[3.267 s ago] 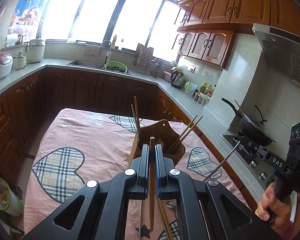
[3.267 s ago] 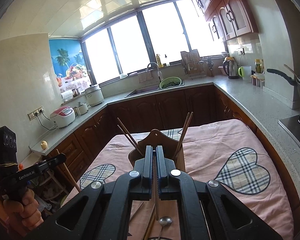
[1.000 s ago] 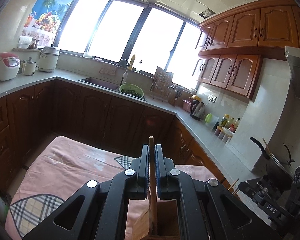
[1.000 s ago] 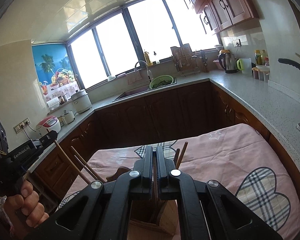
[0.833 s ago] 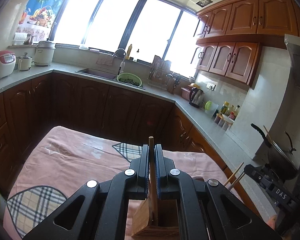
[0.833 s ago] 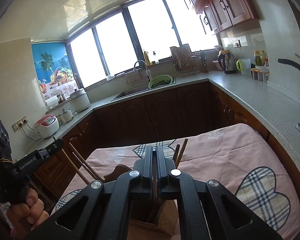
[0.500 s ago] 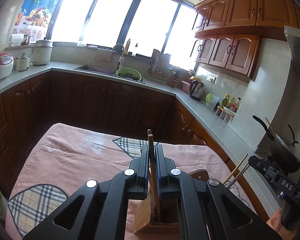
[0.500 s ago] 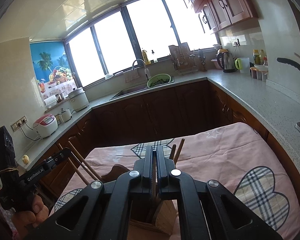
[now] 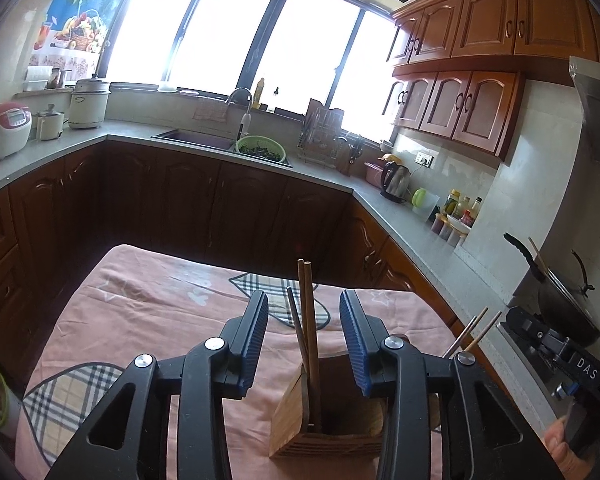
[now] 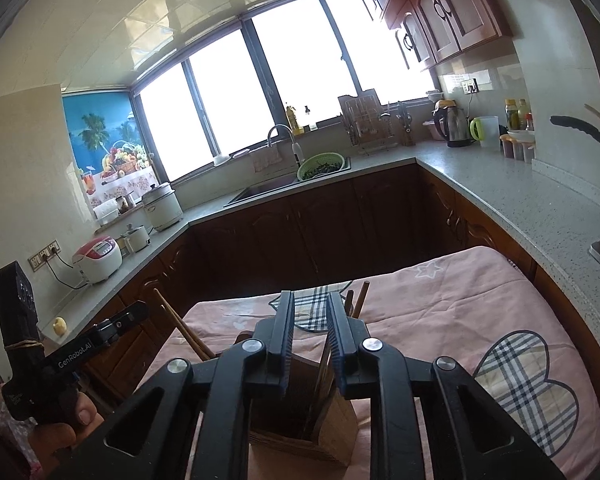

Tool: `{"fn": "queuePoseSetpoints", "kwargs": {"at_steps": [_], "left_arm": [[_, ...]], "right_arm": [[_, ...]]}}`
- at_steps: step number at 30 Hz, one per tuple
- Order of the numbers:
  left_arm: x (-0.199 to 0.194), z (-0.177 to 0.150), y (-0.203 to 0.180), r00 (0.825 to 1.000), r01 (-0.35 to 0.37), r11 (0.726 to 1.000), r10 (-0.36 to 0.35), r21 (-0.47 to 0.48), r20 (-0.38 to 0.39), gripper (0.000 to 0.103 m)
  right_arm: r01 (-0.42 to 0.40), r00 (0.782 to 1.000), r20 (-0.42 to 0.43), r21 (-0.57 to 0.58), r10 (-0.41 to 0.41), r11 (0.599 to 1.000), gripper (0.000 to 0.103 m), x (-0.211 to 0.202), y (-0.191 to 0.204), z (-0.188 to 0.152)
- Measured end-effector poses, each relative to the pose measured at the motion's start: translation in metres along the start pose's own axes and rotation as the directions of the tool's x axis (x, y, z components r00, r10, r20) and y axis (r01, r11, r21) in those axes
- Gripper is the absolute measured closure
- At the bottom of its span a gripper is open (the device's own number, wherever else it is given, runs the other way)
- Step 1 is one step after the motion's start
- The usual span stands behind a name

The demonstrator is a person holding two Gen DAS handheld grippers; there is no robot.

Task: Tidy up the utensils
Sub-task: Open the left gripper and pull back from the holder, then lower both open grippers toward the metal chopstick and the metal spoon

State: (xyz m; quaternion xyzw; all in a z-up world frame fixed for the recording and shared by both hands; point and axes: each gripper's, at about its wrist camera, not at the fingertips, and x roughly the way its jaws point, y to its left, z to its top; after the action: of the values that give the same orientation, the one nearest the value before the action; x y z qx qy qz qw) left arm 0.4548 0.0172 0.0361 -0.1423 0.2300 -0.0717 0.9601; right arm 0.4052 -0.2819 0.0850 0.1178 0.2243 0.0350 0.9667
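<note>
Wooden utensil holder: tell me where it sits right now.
In the left wrist view the wooden utensil holder stands on the pink tablecloth, low and centre, just below the opening left gripper, with chopsticks upright inside it.

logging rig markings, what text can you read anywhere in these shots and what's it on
"DAS": white letters on the body of the right gripper, seen from the left wrist camera.
"GenRobot.AI": white letters on the body of the left gripper, seen from the right wrist camera.
Rice cooker panel: too small to read.
Condiment bottles labels: too small and blurred to read.
</note>
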Motion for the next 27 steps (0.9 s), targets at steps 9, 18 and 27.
{"fn": "queuePoseSetpoints", "kwargs": {"at_steps": [9,18,27], "left_arm": [[-0.030,-0.018,0.007,0.999,-0.043,0.999,0.043,-0.013,-0.028,0.036],[-0.074,-0.044,0.007,0.991,-0.072,0.997,0.069,-0.021,-0.114,0.033],[-0.118,-0.075,0.010,0.977,-0.091,0.995,0.084,-0.027,-0.196,0.033]], "right_arm": [[-0.019,0.999,0.040,0.025,0.018,0.999,0.035,-0.028,-0.001,-0.007],[-0.030,0.999,0.015,0.042,0.030,0.999,0.023,-0.054,-0.001,-0.040],[-0.014,0.999,-0.048,0.062,0.017,0.998,0.023,-0.078,0.003,-0.086]]}}
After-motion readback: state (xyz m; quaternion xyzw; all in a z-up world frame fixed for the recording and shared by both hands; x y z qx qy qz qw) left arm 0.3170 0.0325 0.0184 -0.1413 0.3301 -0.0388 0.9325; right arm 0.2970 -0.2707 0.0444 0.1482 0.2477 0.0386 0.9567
